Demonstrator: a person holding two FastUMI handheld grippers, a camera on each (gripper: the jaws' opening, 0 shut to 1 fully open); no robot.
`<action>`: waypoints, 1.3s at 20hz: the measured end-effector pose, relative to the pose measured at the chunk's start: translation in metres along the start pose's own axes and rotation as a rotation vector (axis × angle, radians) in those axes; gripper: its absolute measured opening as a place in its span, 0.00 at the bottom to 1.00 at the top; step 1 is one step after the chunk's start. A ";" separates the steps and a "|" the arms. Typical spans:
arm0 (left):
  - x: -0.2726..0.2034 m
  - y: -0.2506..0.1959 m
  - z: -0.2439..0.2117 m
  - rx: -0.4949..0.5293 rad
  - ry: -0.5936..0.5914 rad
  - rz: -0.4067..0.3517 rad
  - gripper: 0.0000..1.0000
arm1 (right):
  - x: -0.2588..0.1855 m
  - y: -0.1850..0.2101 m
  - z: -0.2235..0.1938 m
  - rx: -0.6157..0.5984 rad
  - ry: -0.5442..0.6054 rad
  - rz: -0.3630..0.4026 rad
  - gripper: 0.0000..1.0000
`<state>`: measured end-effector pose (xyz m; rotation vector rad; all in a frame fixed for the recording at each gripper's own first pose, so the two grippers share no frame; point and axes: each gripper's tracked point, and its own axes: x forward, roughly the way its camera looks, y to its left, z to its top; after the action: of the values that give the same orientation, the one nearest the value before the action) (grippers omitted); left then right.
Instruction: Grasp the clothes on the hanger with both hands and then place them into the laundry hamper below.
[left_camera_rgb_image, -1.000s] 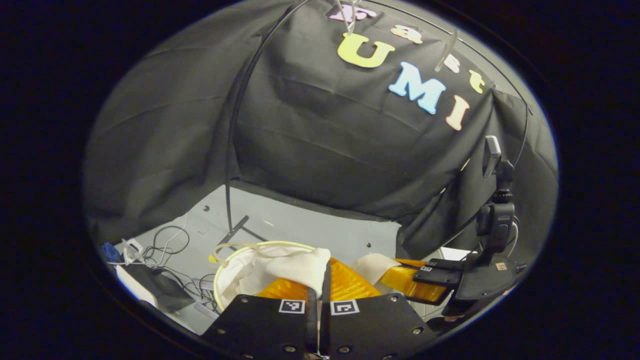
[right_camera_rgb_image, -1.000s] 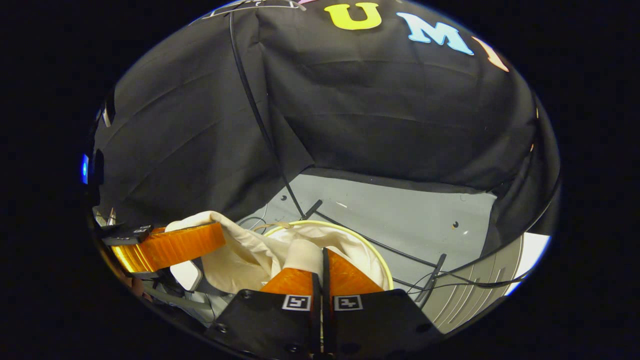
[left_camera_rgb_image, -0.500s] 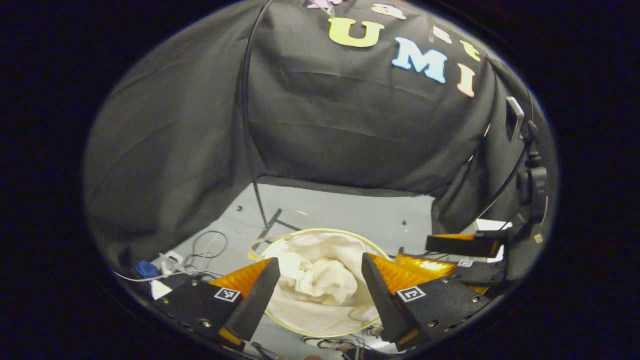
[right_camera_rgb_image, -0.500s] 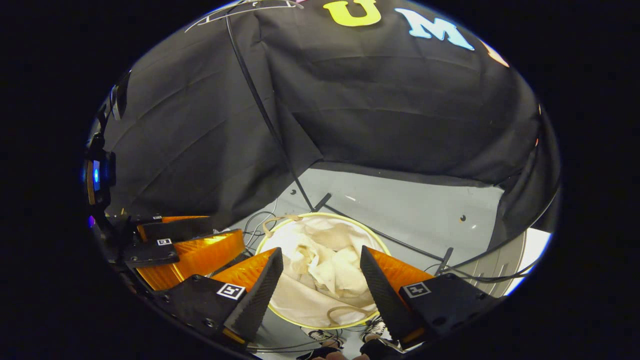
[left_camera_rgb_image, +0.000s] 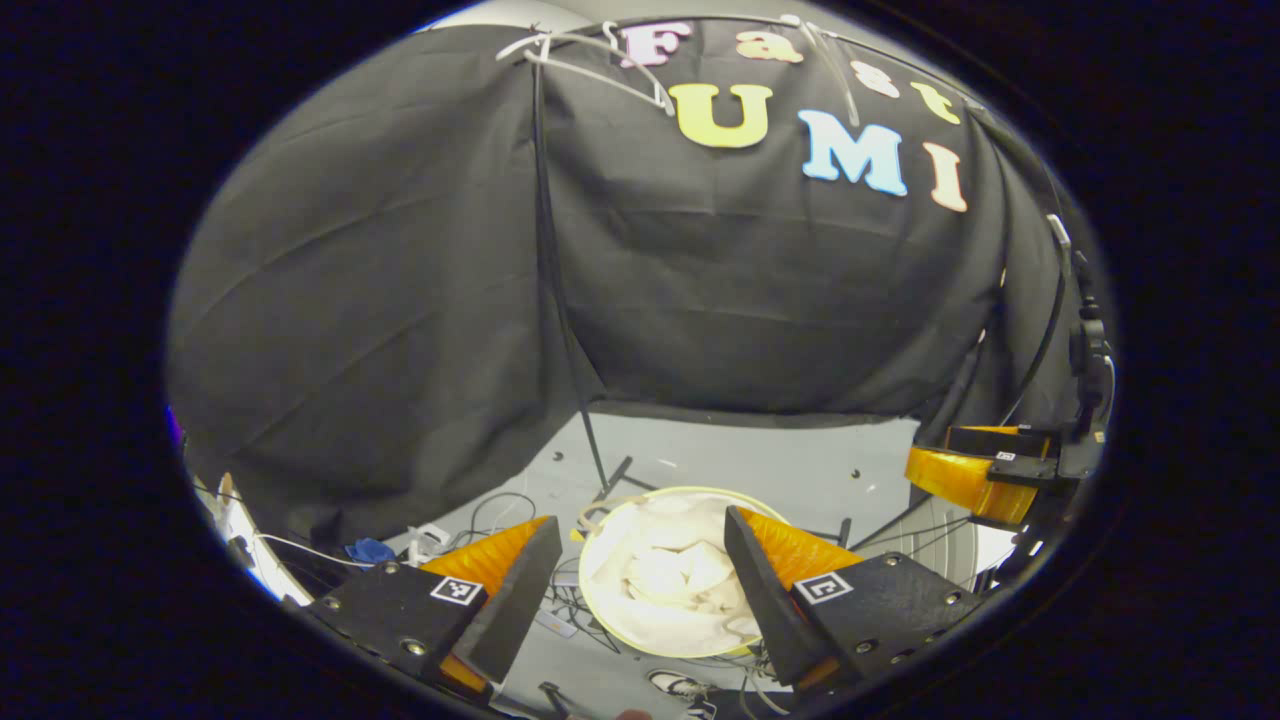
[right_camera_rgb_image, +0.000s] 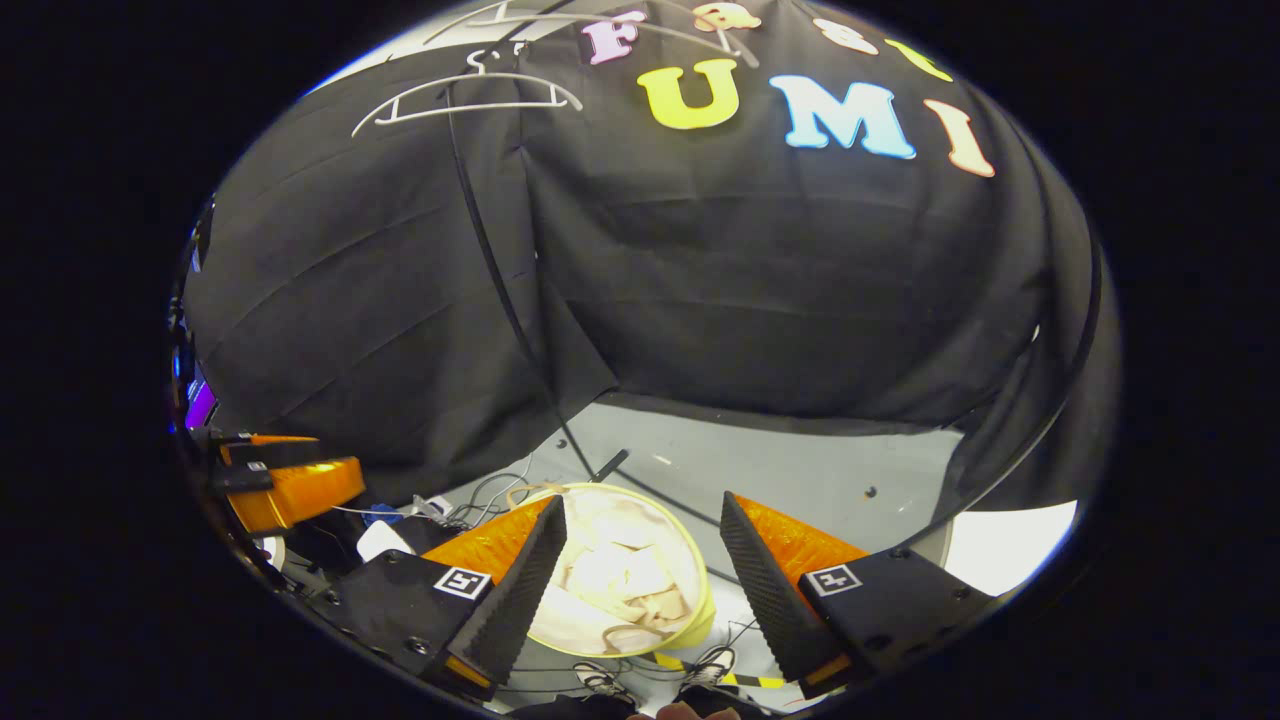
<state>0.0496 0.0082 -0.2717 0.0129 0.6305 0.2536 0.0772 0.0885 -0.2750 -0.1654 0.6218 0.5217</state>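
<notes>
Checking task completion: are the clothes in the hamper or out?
In. The cream clothes lie crumpled inside the hamper; both sets of jaws stand open, holding nothing, above it.

This is looking like a staged recording booth rather than a home: black cloth (right_camera_rgb_image: 400, 300) is hanging as walls around a grey floor (right_camera_rgb_image: 800, 470), loose cables (left_camera_rgb_image: 480, 510) are trailing across it, and what may be electronics are sitting at the left edge.
</notes>
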 end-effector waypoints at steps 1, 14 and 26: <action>-0.013 0.000 0.018 -0.012 -0.031 0.005 0.96 | -0.015 -0.006 0.008 0.016 -0.021 -0.020 0.99; -0.161 0.006 0.206 0.061 -0.529 -0.094 0.96 | -0.184 -0.049 0.150 0.033 -0.521 -0.346 0.98; -0.267 0.025 0.259 -0.027 -0.751 -0.231 0.95 | -0.304 -0.072 0.171 0.072 -0.710 -0.521 0.98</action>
<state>-0.0127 -0.0146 0.0956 0.0085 -0.1210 0.0207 -0.0076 -0.0481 0.0425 -0.0600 -0.1057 0.0306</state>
